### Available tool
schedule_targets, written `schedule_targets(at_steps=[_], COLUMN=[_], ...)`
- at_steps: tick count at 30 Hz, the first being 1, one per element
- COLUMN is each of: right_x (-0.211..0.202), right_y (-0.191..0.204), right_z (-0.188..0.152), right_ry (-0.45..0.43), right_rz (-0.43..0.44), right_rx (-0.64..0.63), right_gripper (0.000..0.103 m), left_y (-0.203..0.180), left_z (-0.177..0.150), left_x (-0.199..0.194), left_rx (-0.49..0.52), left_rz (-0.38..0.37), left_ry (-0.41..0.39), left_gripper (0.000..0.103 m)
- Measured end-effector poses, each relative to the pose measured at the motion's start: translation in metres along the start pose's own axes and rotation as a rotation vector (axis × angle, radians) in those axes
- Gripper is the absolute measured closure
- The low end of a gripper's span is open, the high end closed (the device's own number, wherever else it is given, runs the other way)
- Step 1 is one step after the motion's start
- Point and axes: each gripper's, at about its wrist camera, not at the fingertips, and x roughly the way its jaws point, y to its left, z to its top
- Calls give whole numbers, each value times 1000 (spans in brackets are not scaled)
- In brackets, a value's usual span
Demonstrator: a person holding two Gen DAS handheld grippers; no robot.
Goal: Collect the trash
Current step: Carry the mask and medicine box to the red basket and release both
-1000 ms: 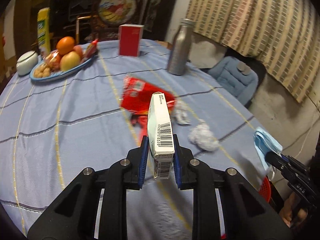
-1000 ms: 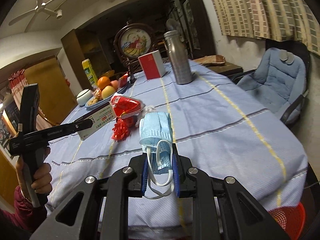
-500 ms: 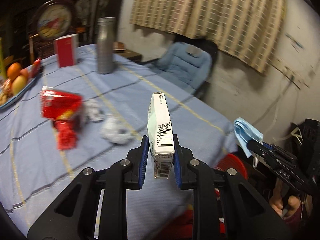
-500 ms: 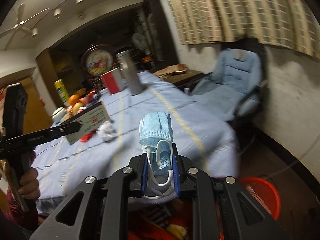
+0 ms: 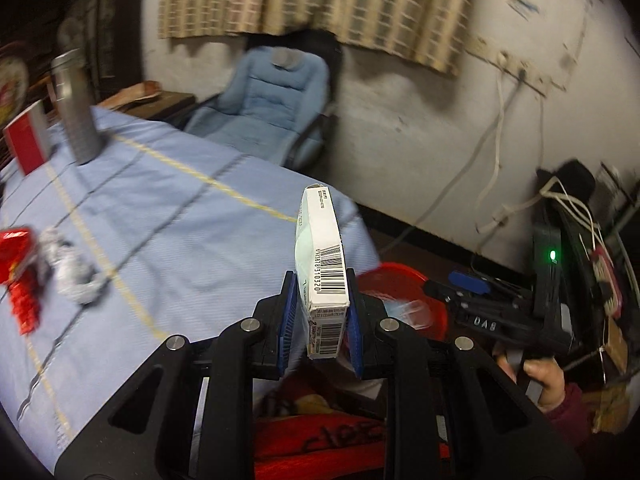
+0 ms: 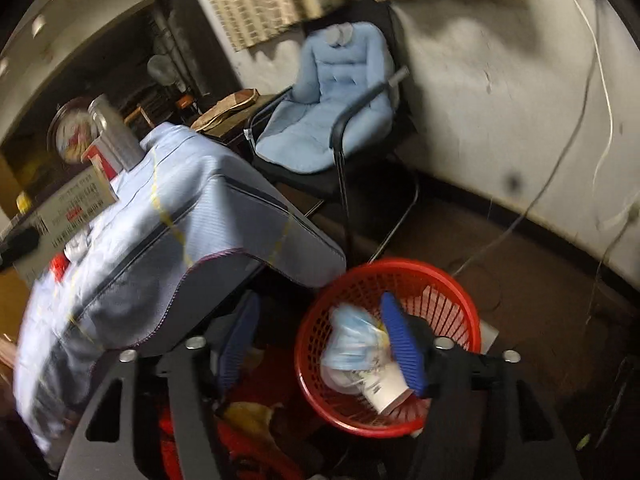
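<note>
Fingers [image 5: 289, 316] of the left gripper [image 5: 320, 320] clamp a small white carton [image 5: 322, 256] upright, barcode edge facing the lens, frame centre. Right gripper [image 6: 320, 344] spread wide, nothing between its blue pads [image 6: 402, 344].

Right view only: a blue face mask [image 6: 352, 344], blurred, in or just over the red basket [image 6: 452, 288], with a white cup [image 6: 384, 390] inside, lower centre.

Left view only: red wrapper [image 5: 16, 252] and crumpled tissue [image 5: 74, 276] on the blue tablecloth [image 5: 180, 232], left edge. Basket there is mostly hidden behind the carton. A steel bottle [image 5: 76, 120] stands upper left.
</note>
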Motion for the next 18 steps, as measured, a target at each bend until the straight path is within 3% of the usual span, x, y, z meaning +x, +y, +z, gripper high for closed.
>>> schedule_targets(at_steps=[8,17,18], right_x=[-20,-14,-14], right_y=[-37,-67,-68], right_z=[5,9,9], right_ry=[-96,-93,-93], right_rz=[-40,-44,-43], right_rx=[64,131,133], right_gripper=[29,29,29], left_y=[-48,-86,-90], left_z=[7,8,7], left_x=[51,105,109], left_rx=[102,182,192], left_rz=[-65,-106,-113], left_ry=[95,203,214], left_gripper=[79,77,72])
